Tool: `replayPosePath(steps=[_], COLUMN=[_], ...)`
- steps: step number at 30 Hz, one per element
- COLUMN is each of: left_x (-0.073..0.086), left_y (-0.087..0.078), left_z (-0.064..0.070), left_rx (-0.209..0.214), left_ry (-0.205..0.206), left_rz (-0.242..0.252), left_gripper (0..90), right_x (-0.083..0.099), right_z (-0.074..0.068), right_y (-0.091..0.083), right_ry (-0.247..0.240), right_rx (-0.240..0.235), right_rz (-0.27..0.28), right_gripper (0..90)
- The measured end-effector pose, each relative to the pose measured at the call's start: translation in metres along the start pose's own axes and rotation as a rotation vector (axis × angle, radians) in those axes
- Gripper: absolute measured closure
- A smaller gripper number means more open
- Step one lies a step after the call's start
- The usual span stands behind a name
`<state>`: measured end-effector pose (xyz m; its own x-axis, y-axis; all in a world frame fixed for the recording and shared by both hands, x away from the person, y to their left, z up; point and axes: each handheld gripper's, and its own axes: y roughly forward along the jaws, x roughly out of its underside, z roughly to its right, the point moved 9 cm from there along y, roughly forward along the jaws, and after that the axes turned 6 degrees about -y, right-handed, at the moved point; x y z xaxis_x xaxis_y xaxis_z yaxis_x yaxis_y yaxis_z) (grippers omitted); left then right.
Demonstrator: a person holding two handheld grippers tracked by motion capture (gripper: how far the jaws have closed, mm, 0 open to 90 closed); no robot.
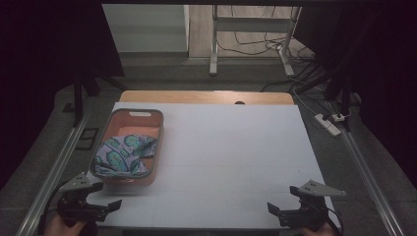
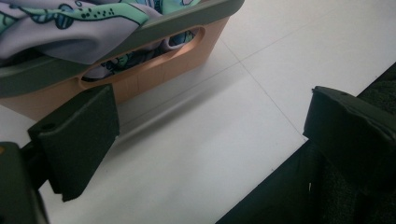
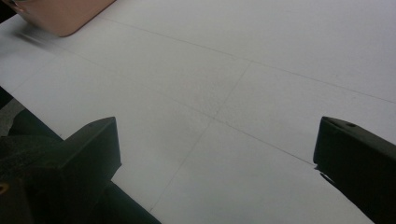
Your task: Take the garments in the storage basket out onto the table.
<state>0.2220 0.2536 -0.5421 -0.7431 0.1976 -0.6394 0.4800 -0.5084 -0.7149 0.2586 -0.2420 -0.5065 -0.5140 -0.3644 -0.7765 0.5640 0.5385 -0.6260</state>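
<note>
1. Patterned cloth [image 1: 123, 153], pale lilac with mint-green and dark blue shapes, lies bunched inside a salmon-pink plastic basket with a grey rim [image 1: 139, 114] at the left side of the table; in the left gripper view it spills over the near rim above a slot handle.
2. White, matte table covering [image 1: 231, 162] carries faint crossing crease lines, and a strip of light wooden tabletop [image 1: 206, 97] shows at its far edge.
3. Left gripper [image 1: 101, 209] sits at the near left corner, just beside the basket's near wall, jaws spread wide with nothing between them.
4. Right gripper [image 1: 280, 210] rests at the near right corner, well apart from the basket, jaws likewise wide apart and empty.
5. Beyond the table, the room is dim: grey carpet, a white metal desk frame [image 1: 253, 29] with loose cables, a white power strip [image 1: 327, 124] on the floor at right, and dark curtains on both sides.
</note>
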Motion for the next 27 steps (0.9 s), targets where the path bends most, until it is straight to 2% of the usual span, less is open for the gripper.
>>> replayPosePath(steps=[6, 8, 13, 16, 18, 19, 21, 24, 27], left_x=[0.001, 0.002, 0.001, -0.002, -0.003, -0.006, -0.008, -0.011, -0.011], left_y=[0.001, 0.004, 0.002, 0.000, 0.000, -0.002, -0.003, -0.002, 0.000], left_z=[0.000, 0.000, 0.000, 0.004, 0.005, 0.007, 0.009, 0.013, 0.016], left_rx=[-0.004, -0.006, -0.017, 0.026, 0.034, 0.016, 0.016, 0.047, 0.065], left_ry=[-0.002, -0.001, 0.001, -0.020, -0.019, -0.001, 0.014, 0.032, 0.034], left_rz=[-0.012, -0.038, -0.030, -0.017, -0.015, -0.008, 0.004, 0.012, -0.001], left_gripper=[3.4, 1.8, 0.7, 0.0, 0.0, 0.0, 0.0, 0.0, 0.0], right_x=[0.001, 0.001, 0.002, 0.002, 0.002, 0.002, 0.002, 0.003, 0.003], right_z=[-0.001, -0.001, -0.002, -0.002, -0.002, -0.002, -0.001, -0.002, -0.002], right_y=[0.001, 0.001, 0.002, 0.002, 0.002, 0.003, 0.003, 0.003, 0.003], right_ry=[-0.009, -0.013, -0.023, -0.022, -0.023, -0.018, -0.015, -0.017, -0.016], right_rx=[-0.001, -0.001, -0.002, -0.004, -0.004, -0.005, -0.005, -0.005, -0.007], right_rz=[-0.012, -0.015, -0.025, -0.027, -0.028, -0.031, -0.034, -0.040, -0.040], right_gripper=[0.9, 0.9, 0.9, 1.0, 1.0, 1.1, 1.2, 1.2, 1.2])
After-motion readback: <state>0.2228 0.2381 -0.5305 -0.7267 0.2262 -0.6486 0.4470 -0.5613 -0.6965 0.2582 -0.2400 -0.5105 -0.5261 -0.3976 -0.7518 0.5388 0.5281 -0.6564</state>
